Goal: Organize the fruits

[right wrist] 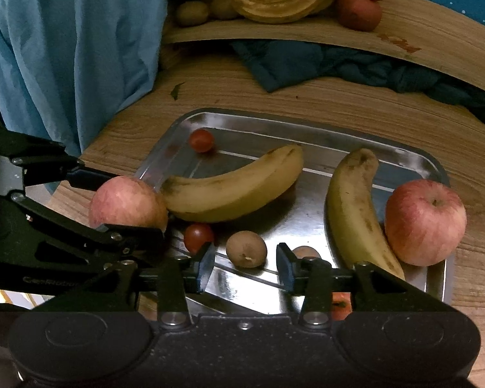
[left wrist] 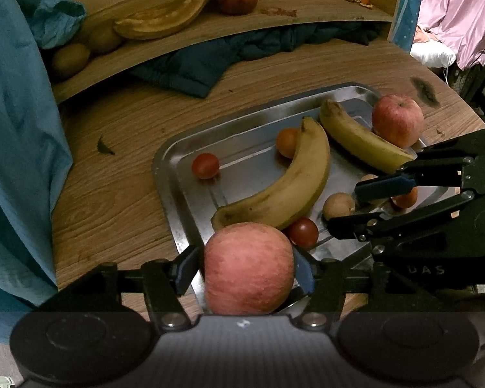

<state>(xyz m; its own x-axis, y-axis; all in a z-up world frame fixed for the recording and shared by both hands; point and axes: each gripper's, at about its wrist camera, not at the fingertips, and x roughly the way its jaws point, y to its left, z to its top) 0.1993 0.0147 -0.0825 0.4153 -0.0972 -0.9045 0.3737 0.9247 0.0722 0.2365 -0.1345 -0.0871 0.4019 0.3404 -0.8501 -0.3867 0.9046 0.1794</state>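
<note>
My left gripper is shut on a red apple, held at the near left corner of the steel tray; the same apple shows in the right wrist view. My right gripper stands open low over the tray, with a brown kiwi just beyond its pads. On the tray lie two bananas, a second apple, two cherry tomatoes and a small orange.
A wooden shelf at the back carries bananas, apples and kiwis. Dark blue cloth is stuffed under it. A light blue fabric hangs along the left. The tray sits on a wooden table.
</note>
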